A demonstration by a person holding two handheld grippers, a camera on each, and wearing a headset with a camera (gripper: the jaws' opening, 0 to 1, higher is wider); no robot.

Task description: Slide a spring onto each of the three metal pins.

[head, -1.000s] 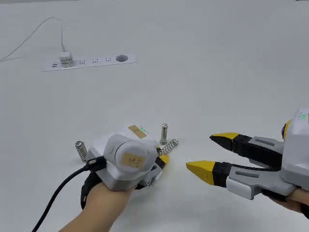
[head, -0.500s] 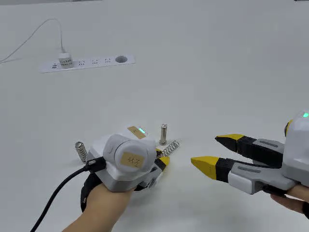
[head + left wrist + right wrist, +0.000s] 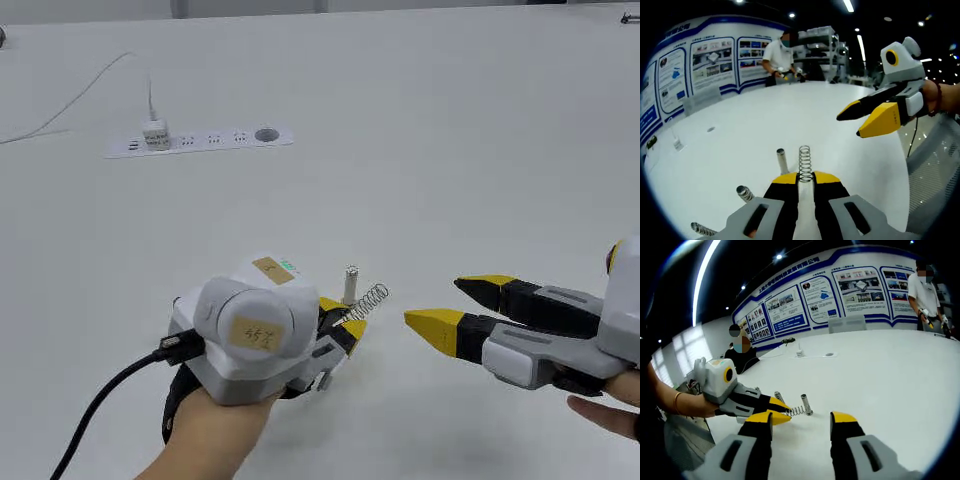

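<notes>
Head view: on the white workbench [image 3: 450, 150] I have the left gripper [image 3: 342, 320] low on the table. Its jaws are clamped on 1 spring [image 3: 368, 300], which pokes out tilted past the yellow tips. The right gripper [image 3: 435, 302] hovers off to its side, jaws apart and holding nothing. A power strip [image 3: 200, 140] lies far back. In the left gripper view the held spring sits just beside 1 bare upright pin [image 3: 782, 161]; I cannot tell if they touch. A 2nd pin [image 3: 744, 193], closer to my gripper body, has coils around it.
</notes>
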